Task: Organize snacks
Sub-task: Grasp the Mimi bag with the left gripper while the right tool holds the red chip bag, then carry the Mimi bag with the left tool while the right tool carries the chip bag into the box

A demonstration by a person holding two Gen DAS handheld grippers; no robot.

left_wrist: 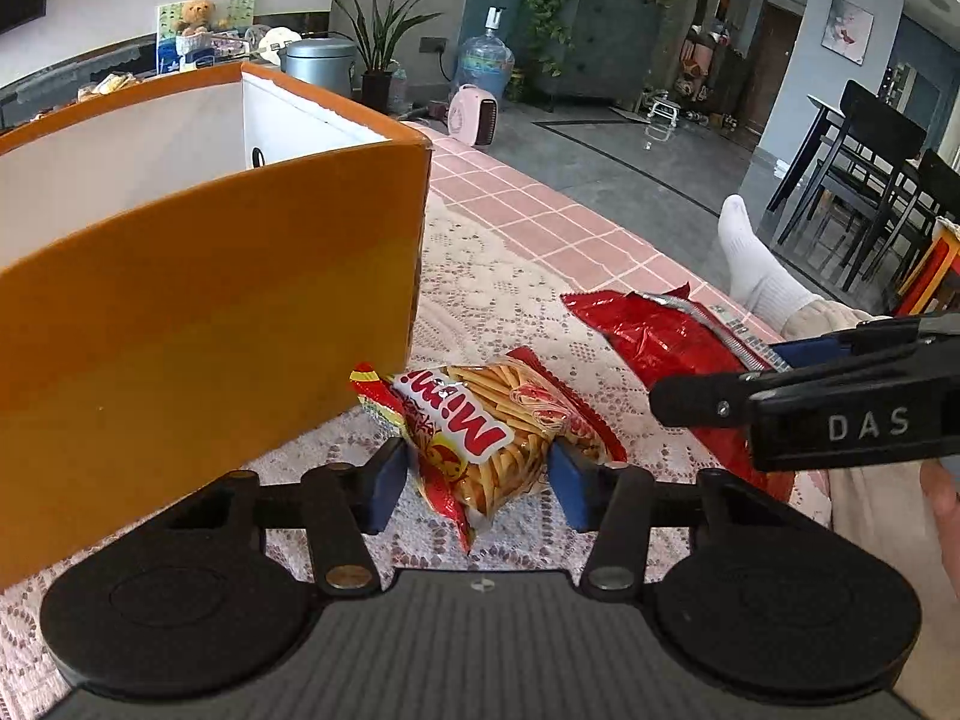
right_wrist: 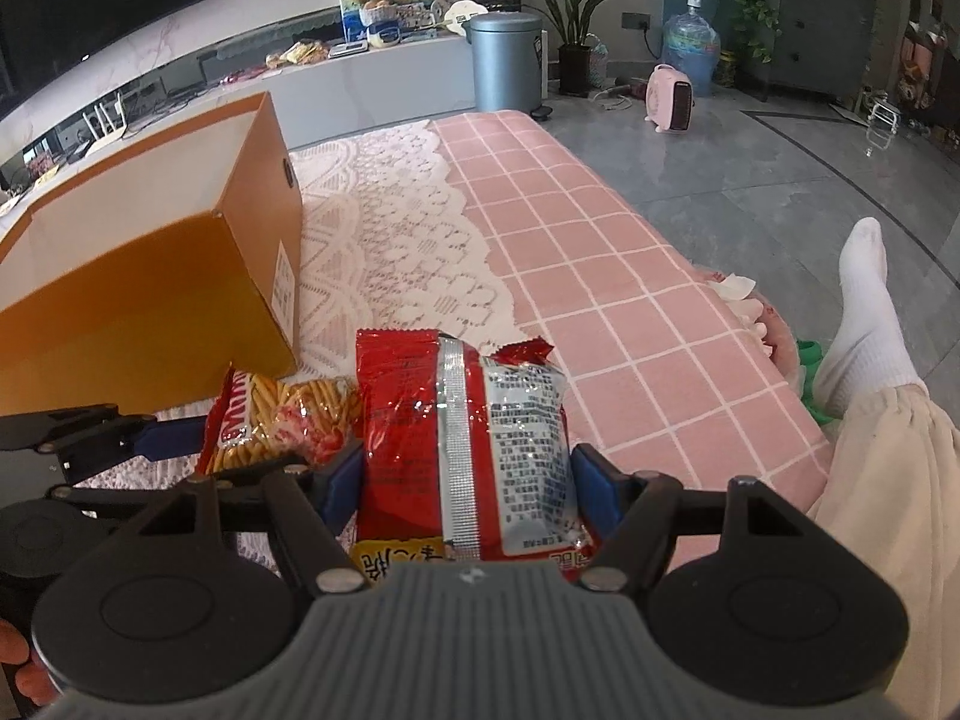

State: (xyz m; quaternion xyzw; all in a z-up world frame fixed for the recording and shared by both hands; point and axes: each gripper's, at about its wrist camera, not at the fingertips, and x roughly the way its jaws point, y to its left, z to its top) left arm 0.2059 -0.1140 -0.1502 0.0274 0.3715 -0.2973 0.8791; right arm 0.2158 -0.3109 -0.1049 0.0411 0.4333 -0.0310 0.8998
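While cropped, red packet [right_wrist: 468, 438] hides its base.

The crinkled red foil snack bag [right_wrist: 462, 438] is glossy, with a silvery back seam – the clear plastic packet of yellow snack sticks [left_wrist: 486, 438] shines too. The orange cardboard box [left_wrist: 204, 324] looks smooth and matt. White lace cloth [right_wrist: 390, 240] overlays pink checked fabric [right_wrist: 600, 300].

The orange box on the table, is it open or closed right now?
Open. The orange box has no lid on top; its white inner walls show from above in both wrist views. Its contents are hidden.
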